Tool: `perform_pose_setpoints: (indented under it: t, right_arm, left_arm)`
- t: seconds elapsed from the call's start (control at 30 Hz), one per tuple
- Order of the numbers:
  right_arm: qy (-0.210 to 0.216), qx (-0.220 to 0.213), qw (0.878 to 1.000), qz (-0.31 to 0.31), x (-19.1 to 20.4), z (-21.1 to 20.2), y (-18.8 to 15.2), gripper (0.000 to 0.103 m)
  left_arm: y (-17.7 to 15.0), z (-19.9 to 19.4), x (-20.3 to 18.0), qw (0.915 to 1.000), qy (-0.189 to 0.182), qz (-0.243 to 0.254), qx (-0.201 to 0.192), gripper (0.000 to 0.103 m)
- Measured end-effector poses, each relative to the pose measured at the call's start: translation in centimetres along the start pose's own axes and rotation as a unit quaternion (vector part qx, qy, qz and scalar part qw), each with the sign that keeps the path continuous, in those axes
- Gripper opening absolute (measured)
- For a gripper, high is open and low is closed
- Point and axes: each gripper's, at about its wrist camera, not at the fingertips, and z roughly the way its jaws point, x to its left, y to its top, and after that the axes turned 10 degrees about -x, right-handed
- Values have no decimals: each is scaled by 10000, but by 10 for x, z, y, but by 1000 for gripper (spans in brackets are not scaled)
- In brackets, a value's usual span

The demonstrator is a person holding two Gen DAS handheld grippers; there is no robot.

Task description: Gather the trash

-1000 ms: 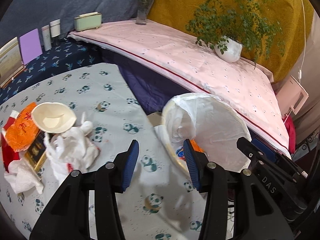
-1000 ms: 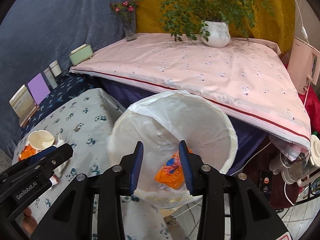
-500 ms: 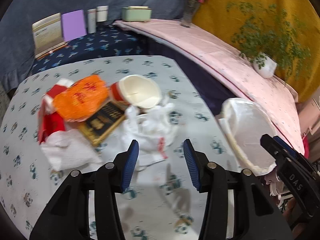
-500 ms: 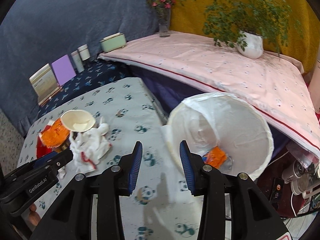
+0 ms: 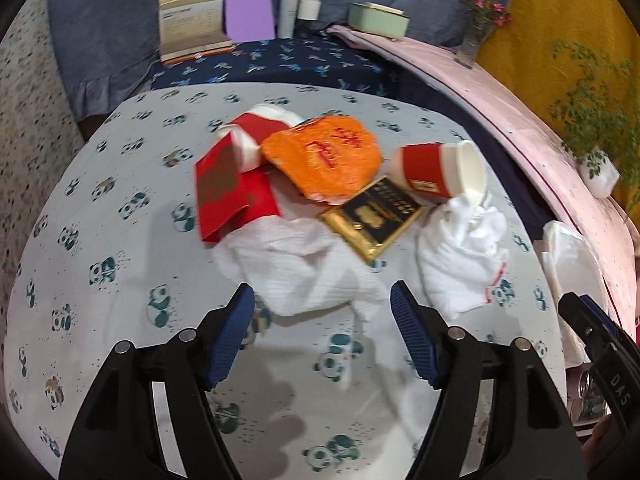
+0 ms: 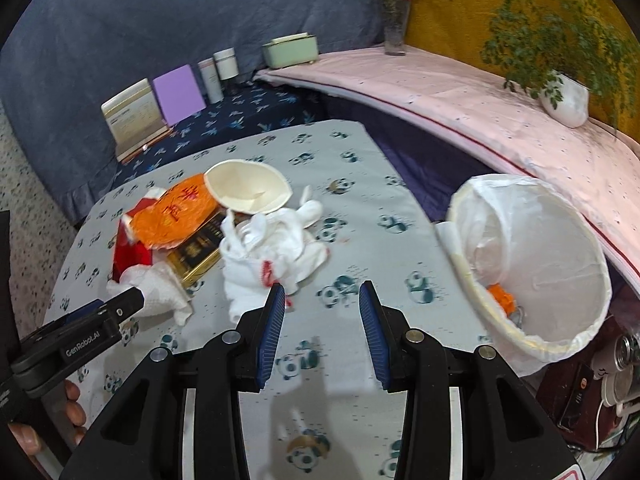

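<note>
A trash pile lies on the panda-print table [image 5: 100, 248]: a red envelope [image 5: 228, 196], an orange wrapper [image 5: 332, 160], a black-gold box [image 5: 374, 216], a tipped red paper cup [image 5: 440, 172], a white tissue [image 5: 304, 272] and a crumpled white bag [image 5: 460, 256]. My left gripper [image 5: 322, 332] is open and empty, just short of the tissue. My right gripper [image 6: 322, 328] is open and empty, near the white bag [image 6: 272, 256]. The white-lined bin [image 6: 536, 264] stands at the table's right edge with an orange scrap [image 6: 502, 298] inside.
Behind the table, a dark blue shelf holds a card box [image 5: 192, 20], a purple card [image 5: 250, 14] and two white jars [image 5: 300, 8]. A pink-covered ledge [image 6: 460, 96] carries a green box [image 6: 290, 50], a flower vase [image 6: 394, 12] and a potted plant [image 6: 564, 96].
Both grippers swung left, away from the bin and toward the trash pile. The left gripper's jaws have opened wider and now face the tissue.
</note>
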Motion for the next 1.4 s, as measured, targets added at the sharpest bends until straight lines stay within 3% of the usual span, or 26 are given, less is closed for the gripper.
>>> perform_pose_setpoints:
  t: [0.13,0.27,0.43,0.7,0.8,0.87,0.9,1.23,1.4]
  right_arm:
    - [98,76,9999,-120,16,11,-3,38]
    - [172,106,9997,-154,27,24,-2,46]
    - [205,186,9994,-228,37,42,-3,47]
    - [209,332,9989,-267,40,61,-7,47]
    - [248,387,9985,-283,41,65,-9,31]
    - [283,426,9982,-303,41,65,-10,13]
    - [306,429,9981,-305,41,64,-10,10]
    - [571,21,9982,-194,36,25,8,1]
    - [640,-327,9974,-101,30,-3,28,1]
  left_arm:
    - [0,7,17,9997,75,-209,60,73]
    - [0,16,23,9994,77,-296,168,77]
    - [0,30,27,9988,-9,-364,315,74]
    - [-2,38,18,9977,-356,-206,540,14]
    - [-3,34,13,9979,-395,-104,507,8]
    - [-2,30,10,9979,-428,-61,473,7]
    - [-2,28,9,9979,-448,-47,456,7]
    - [6,-5,-5,9977,-632,90,227,6]
    - [10,-23,-15,9971,-725,197,67,6]
